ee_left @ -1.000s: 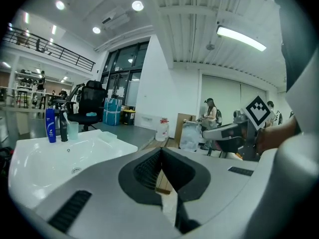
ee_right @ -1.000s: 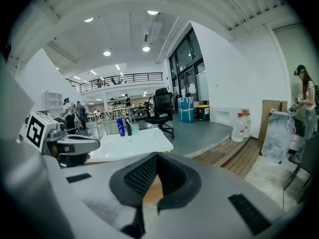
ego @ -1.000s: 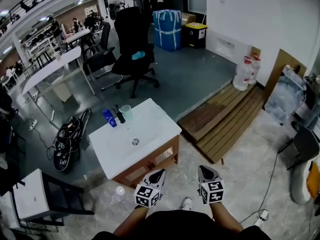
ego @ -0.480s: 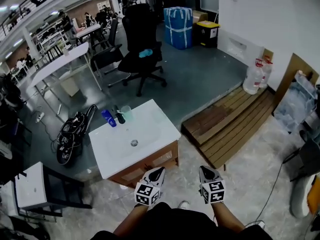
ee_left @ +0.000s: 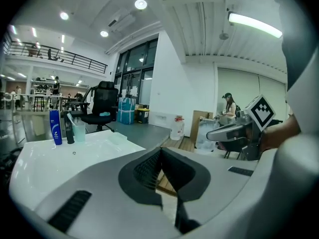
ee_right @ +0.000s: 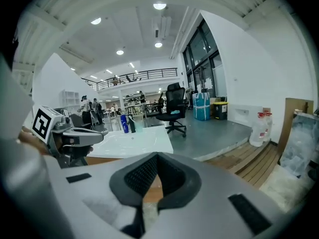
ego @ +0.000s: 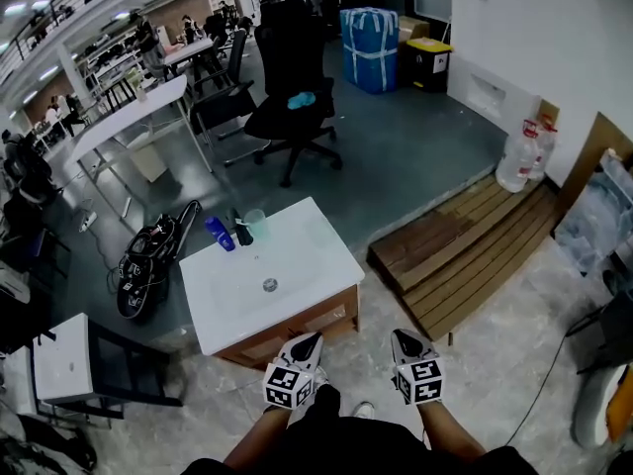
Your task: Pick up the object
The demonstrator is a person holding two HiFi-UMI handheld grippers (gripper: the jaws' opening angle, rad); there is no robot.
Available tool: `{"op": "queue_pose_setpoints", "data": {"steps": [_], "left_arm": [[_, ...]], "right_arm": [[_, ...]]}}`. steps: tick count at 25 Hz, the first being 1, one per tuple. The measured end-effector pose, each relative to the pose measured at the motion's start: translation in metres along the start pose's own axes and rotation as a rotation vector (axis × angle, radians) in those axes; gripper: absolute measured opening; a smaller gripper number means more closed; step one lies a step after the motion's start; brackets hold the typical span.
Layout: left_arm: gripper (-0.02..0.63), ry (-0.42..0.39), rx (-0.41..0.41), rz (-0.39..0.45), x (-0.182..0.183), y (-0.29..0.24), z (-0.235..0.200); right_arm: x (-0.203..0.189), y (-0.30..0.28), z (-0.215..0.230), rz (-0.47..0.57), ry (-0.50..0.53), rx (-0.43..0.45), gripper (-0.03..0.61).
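Ahead of both jaws in the head view, a table point(ego: 297, 265) carries a blue bottle point(ego: 220, 234), dark bottle point(ego: 240, 230) and cup point(ego: 256, 224) at its far corner; which is the object I cannot tell; the left gripper point(ego: 305, 344) and right gripper point(ego: 404, 342) sit low, likely pre-approach; in the left gripper view, jaws closed, empty, things well ahead-left; in the right gripper view, likewise closed on nothing.

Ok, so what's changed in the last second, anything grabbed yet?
Nothing taken hold of or let go. Only the head view drifted, sliding the room slightly rightward in frame. The left gripper and right gripper stay side by side, shut and empty, short of the sink cabinet. The blue bottle, dark bottle and cup stand unmoved.
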State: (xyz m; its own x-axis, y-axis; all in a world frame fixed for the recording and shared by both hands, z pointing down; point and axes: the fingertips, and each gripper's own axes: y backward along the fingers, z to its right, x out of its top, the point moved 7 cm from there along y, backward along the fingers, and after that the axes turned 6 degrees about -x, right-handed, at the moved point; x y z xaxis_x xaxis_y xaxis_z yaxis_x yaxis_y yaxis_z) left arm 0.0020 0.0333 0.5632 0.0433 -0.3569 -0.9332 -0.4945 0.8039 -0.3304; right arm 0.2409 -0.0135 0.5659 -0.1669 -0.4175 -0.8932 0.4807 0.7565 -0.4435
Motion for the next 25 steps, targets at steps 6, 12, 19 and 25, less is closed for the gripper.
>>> {"op": "queue_pose_setpoints", "data": {"steps": [6,12,19,25], "left_arm": [[0.014,-0.035,0.033,0.001,0.004,-0.003,-0.023],[0.014,-0.036,0.066,0.009,0.013,-0.001,-0.065],[0.014,-0.009,0.105,0.024,0.024,-0.009,-0.118],[0.014,0.002,0.122,0.029,0.032,-0.015,-0.161]], "right_arm": [[0.015,-0.026,-0.005,0.033,0.035,0.017,0.018],[0.038,-0.060,-0.024,0.001,0.036,0.086,0.018],[0.069,-0.115,-0.045,-0.008,0.067,0.144,0.018],[0.091,-0.170,-0.071,-0.018,0.099,0.188,0.018]]}}
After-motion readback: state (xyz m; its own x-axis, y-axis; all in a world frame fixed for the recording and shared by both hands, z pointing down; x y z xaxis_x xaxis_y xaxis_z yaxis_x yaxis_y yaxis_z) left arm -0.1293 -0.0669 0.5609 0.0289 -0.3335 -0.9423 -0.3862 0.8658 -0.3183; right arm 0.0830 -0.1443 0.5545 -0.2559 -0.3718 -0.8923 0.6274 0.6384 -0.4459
